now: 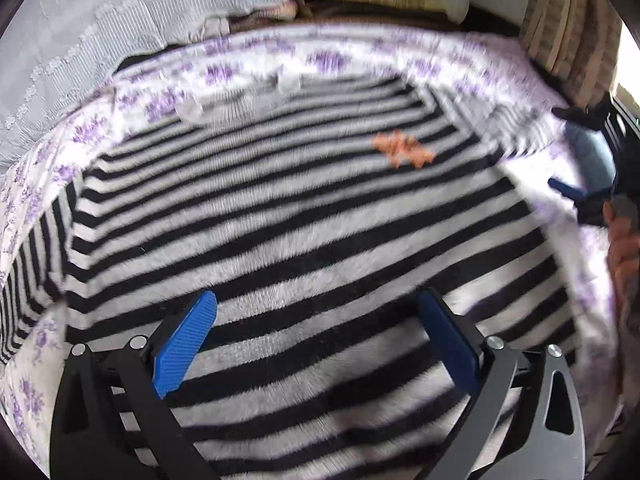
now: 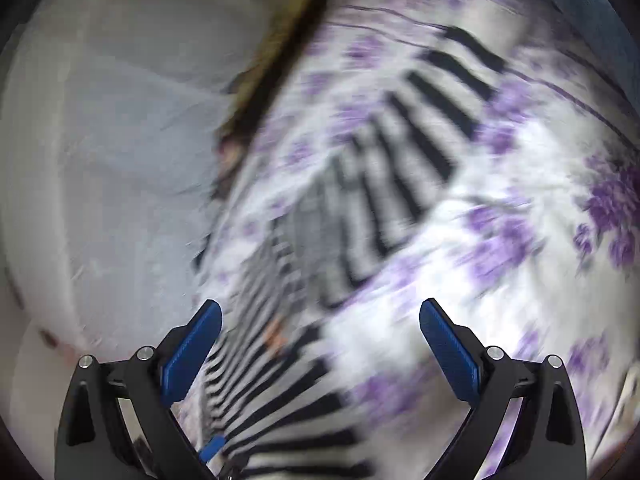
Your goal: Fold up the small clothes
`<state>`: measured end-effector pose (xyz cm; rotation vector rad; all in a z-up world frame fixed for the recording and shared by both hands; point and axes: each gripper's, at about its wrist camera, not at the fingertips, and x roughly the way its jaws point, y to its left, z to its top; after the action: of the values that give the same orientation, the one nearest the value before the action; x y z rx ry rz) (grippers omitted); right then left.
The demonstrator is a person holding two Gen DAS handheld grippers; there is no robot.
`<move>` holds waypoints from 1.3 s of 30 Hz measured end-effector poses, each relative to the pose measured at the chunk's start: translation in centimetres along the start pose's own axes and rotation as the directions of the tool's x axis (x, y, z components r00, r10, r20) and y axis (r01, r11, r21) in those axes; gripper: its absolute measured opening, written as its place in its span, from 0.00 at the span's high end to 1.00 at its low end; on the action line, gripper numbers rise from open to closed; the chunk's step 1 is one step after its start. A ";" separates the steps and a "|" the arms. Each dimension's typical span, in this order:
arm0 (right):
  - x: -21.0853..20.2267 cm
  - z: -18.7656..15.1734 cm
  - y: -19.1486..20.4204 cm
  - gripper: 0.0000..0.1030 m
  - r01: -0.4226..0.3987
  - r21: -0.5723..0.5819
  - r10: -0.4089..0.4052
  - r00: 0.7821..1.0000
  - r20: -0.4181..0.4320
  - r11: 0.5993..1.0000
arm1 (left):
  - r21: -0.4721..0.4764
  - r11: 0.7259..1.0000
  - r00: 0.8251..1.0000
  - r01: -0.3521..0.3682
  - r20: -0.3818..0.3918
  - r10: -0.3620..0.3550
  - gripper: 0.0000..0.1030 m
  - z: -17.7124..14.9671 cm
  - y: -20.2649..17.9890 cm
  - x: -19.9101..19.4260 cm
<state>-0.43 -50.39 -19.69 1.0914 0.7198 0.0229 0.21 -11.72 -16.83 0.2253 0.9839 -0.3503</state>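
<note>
A small black-and-white striped fuzzy top (image 1: 304, 216) with an orange motif (image 1: 403, 149) on its chest lies spread flat on a white sheet with purple flowers (image 1: 224, 68). My left gripper (image 1: 316, 320) is open and empty just above the top's lower part. My right gripper (image 2: 320, 332) is open and empty; it shows at the right edge of the left wrist view (image 1: 580, 192) beside the top's right side. The right wrist view is blurred and shows a striped sleeve (image 2: 400, 168) on the sheet (image 2: 520, 208).
A pale grey lace-trimmed cover (image 1: 80, 40) lies behind the sheet at the left. A striped beige cushion (image 1: 568, 28) stands at the back right. A person's hand (image 1: 624, 248) holds the right gripper.
</note>
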 end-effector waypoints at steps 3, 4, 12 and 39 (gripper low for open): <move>-0.4 1.2 -0.2 0.03 -0.018 0.031 0.014 0.993 0.116 0.999 | -0.024 1.000 0.999 0.019 -0.035 -0.020 0.04 -1.0 0.8 2.1; -0.1 1.7 -0.3 0.03 -0.015 0.054 0.007 0.990 0.141 0.998 | -0.034 0.999 0.999 0.029 -0.027 -0.030 0.04 -1.1 1.1 2.0; 0.9 5.6 -2.2 0.03 -0.160 0.244 0.029 0.884 0.467 0.956 | -0.024 1.000 1.000 0.016 -0.004 -0.016 0.04 -1.5 1.0 1.9; 2.0 8.8 -4.6 0.66 -0.146 0.142 0.055 0.860 0.507 0.979 | -0.023 1.000 1.000 0.013 0.026 -0.013 0.04 -1.8 0.7 1.8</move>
<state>4.41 -58.95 -22.17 1.2374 0.1930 -0.2343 0.03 -10.77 -19.33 0.1928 0.9642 -0.3527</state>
